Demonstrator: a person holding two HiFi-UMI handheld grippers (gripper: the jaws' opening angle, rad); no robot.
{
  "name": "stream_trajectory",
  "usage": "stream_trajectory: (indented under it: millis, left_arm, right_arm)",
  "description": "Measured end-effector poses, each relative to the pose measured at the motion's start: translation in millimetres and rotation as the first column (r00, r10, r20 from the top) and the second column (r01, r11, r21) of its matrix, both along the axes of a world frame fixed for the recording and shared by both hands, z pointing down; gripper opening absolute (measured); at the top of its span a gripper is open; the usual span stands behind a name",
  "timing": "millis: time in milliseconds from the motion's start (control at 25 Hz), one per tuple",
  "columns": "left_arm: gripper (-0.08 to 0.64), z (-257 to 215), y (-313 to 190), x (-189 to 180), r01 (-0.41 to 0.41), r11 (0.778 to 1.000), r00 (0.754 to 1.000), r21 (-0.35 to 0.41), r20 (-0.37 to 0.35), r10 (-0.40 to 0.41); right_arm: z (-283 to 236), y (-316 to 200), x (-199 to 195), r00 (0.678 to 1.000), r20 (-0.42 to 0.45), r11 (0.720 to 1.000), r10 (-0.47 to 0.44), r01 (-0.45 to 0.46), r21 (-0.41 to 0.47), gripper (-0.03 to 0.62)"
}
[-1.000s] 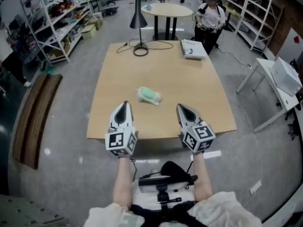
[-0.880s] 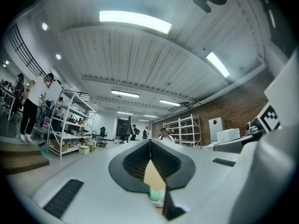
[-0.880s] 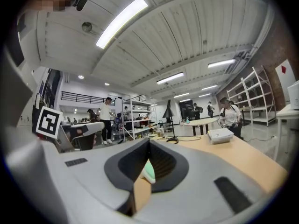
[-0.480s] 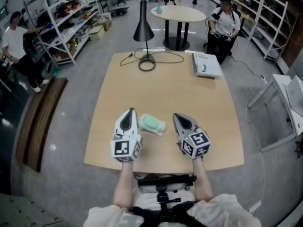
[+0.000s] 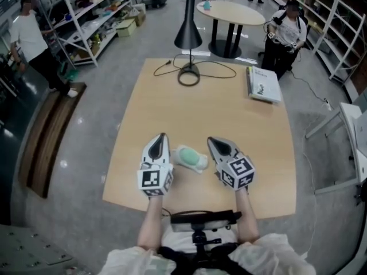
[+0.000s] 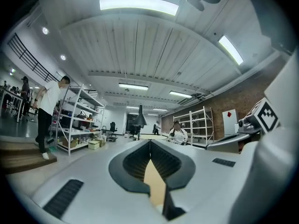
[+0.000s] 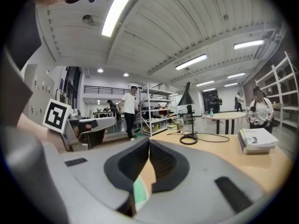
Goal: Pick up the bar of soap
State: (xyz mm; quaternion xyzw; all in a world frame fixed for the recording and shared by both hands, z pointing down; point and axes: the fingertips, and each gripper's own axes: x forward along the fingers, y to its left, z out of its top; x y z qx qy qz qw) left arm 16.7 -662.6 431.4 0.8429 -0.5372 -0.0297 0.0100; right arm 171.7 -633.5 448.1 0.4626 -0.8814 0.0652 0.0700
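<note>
The table has a pale wood-look top, matt and smooth. At centre, the bar of soap is pale green in a whitish, slightly shiny wrap. The left gripper and right gripper have light grey matt plastic shells; their pads are black and ribbed. The lamp, top centre, is black. The floor is smooth, grey and faintly glossy. The bench, left edge, is dark wood.

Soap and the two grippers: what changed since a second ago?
The left gripper and right gripper moved forward over the table and now sit on either side of the soap, jaws shut, nothing grabbed. The soap, lamp and book stayed put.
</note>
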Motion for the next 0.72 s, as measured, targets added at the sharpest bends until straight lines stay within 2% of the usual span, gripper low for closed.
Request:
stream_trajectory:
  millis: [40,160,280,440,720]
  left_arm:
    - [0.012,2,-3,-1,0.002,1.000,1.000,-0.008,0.000,-0.002]
    - [0.012,10,-8,-1,-0.004,1.000,1.000,-0.028,0.009,0.004]
    - [0.012,20,-13,-3,0.001,0.999,1.000,-0.046,0.005,-0.001]
    - [0.014,40,-11,-6,-0.007,0.996,1.000,-0.092,0.003,0.007]
    - [0.012,69,-6,-29,0.038,0.986,0.999,-0.162,0.022,-0.035]
  right_arm:
    - [4,-3,-7,0.999,-0.024,0.999,-0.036,0.035,-0.011,0.013]
    - [27,-9,-28,0.982,-0.096,0.985,-0.163,0.155,-0.082,0.200]
    - [56,-15,-47,0.952,-0.148,0.957,-0.266,0.243,-0.159,0.287]
    - [106,-13,-61,0.900,-0.208,0.902,-0.384,0.319,-0.290,0.299]
    - [161,2,-82,0.797,-0.304,0.819,-0.522,0.369,-0.441,0.311]
